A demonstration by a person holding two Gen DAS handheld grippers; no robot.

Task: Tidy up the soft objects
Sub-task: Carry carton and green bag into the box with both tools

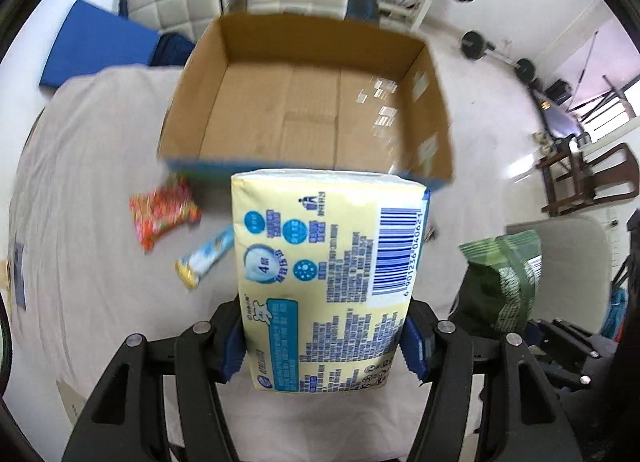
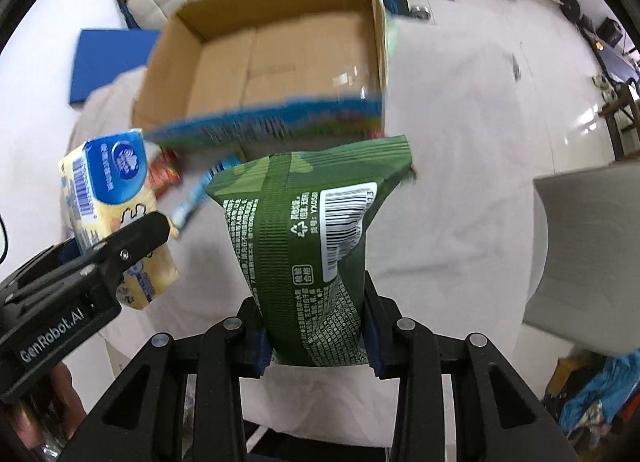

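Two soft packs are held above a cloth-covered table [image 1: 80, 182]: the left gripper [image 1: 324, 346] clamps a yellow tissue pack [image 1: 324, 262], and the right gripper [image 2: 318, 346] clamps a green snack bag [image 2: 312, 246]. An open cardboard box [image 1: 434, 102] stands just beyond. Left of the tissue pack lie an orange packet [image 1: 162, 212] and a wrapped bar [image 1: 206, 256].

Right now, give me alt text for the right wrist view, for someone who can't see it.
The right claw grips a green snack bag above a white-covered table, with an open, empty cardboard box just beyond. At left, the left claw holds a pale yellow tissue pack.
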